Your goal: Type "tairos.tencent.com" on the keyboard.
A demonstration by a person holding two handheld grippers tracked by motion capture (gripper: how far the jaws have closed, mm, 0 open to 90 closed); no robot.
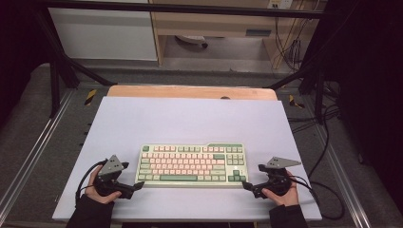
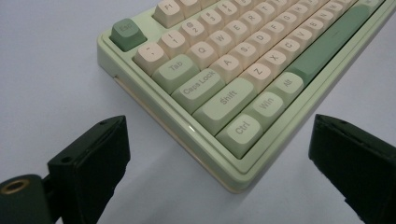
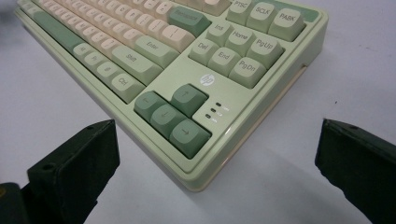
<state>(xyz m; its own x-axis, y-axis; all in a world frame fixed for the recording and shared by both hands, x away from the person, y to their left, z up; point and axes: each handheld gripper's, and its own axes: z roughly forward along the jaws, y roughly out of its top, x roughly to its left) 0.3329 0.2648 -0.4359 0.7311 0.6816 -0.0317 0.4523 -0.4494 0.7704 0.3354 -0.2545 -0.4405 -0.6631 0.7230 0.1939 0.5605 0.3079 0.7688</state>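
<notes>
A pale green keyboard [image 1: 190,164] with cream and dark green keys lies flat on the white tabletop [image 1: 190,118], near its front edge. My left gripper [image 1: 138,186] points at the keyboard's front left corner. In the left gripper view the Ctrl corner of the keyboard [image 2: 243,60] sits between the wide-apart jaws of that gripper [image 2: 219,140], untouched. My right gripper [image 1: 247,185] points at the front right corner. In the right gripper view the arrow-key corner of the keyboard [image 3: 187,70] lies between the spread jaws of that gripper [image 3: 215,135], with nothing gripped.
A wooden strip [image 1: 190,91] runs along the tabletop's far edge. Black frame bars [image 1: 57,71] stand at the left and right. Cables [image 1: 328,190] trail over the grey floor to the right. Bare white surface stretches behind and beside the keyboard.
</notes>
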